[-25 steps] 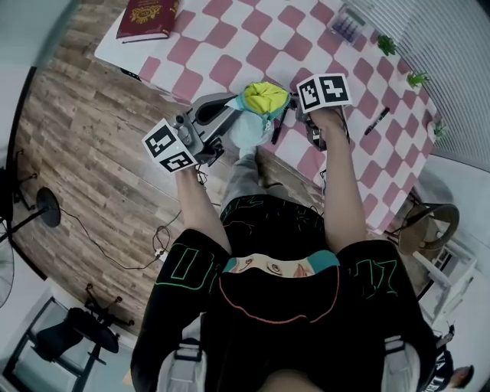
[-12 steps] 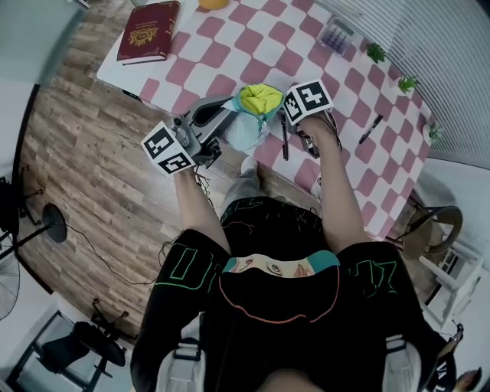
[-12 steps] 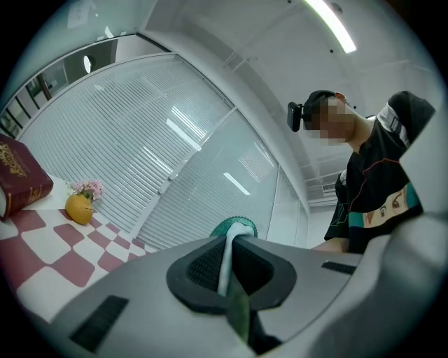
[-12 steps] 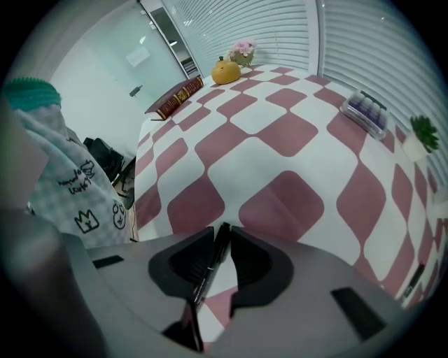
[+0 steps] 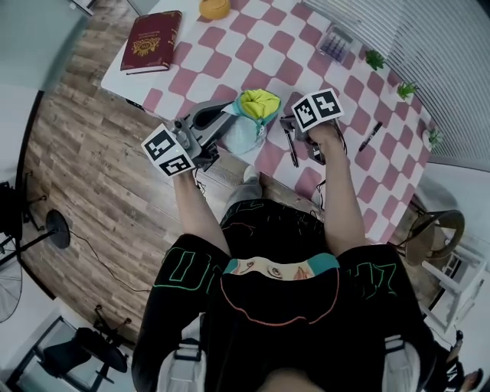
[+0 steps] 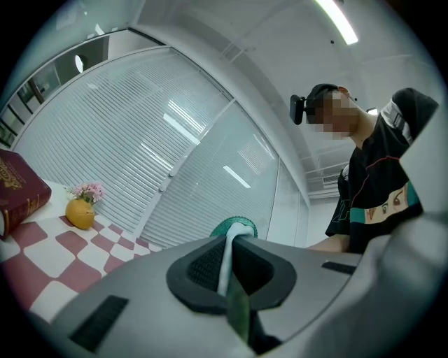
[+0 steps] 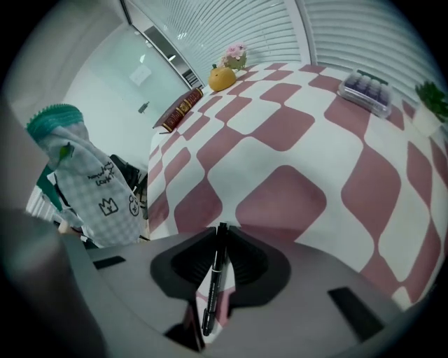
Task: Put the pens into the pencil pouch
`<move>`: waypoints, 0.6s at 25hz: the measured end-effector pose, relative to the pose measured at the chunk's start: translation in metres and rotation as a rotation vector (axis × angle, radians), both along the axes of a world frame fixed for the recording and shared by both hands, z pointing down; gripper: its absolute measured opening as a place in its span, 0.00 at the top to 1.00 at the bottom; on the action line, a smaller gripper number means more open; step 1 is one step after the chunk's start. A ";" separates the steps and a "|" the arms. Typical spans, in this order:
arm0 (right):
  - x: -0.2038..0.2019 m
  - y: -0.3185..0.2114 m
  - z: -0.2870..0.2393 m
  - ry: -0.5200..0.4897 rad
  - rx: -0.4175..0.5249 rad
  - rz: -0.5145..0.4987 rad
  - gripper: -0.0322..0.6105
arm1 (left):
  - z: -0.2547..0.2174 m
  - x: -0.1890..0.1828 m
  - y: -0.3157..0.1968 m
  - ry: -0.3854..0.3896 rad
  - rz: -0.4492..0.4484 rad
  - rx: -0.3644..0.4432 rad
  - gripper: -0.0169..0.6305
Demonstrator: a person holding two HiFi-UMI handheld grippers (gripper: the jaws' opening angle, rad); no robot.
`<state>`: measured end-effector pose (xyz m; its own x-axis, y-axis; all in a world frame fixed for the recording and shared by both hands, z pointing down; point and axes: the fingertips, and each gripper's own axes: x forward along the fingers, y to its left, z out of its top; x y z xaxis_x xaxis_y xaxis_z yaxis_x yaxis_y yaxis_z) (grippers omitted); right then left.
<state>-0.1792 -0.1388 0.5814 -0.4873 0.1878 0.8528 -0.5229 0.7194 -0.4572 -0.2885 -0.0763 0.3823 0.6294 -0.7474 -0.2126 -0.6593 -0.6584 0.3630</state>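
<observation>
A pale checked pencil pouch (image 5: pixel 253 115) with a teal rim and yellow lining hangs off the table's near edge. My left gripper (image 5: pixel 230 115) is shut on its rim; in the left gripper view the fabric (image 6: pixel 227 259) is pinched between the pads. In the right gripper view the pouch (image 7: pixel 91 189) hangs at the left. My right gripper (image 5: pixel 295 130) points steeply down at the table beside the pouch. Its jaws have just been closing and now pinch a black pen (image 7: pixel 212 280) that runs along the gap between them. The same pen (image 5: pixel 292 149) shows below the marker cube. Another black pen (image 5: pixel 371 135) lies farther right.
The pink-and-white checked table (image 5: pixel 230 73) carries a red book (image 5: pixel 149 34), a yellow fruit-shaped thing (image 5: pixel 216 8), a clear box of purple items (image 5: pixel 335 44) and small plants (image 5: pixel 375 57). Wooden floor lies at the left. The person's torso fills the bottom.
The left gripper and the pouch have shifted slightly. The right gripper stays over the pen beside the pouch. The head view itself has drifted, showing more of the table.
</observation>
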 end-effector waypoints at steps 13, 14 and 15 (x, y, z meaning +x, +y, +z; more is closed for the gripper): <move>0.039 -0.053 -0.069 -0.332 0.211 0.231 0.86 | -0.012 0.034 -0.038 -0.030 0.098 0.027 0.97; 0.044 -0.058 -0.076 -0.356 0.233 0.251 0.86 | -0.013 0.039 -0.042 -0.036 0.108 0.029 0.97; 0.049 -0.063 -0.083 -0.377 0.255 0.272 0.86 | -0.014 0.043 -0.046 -0.042 0.118 0.031 0.97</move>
<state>-0.1297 -0.2018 0.4981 -0.7712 -0.1785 0.6110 -0.5392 0.6935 -0.4779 -0.2451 -0.1223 0.3686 0.7212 -0.6614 -0.2058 -0.5912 -0.7426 0.3146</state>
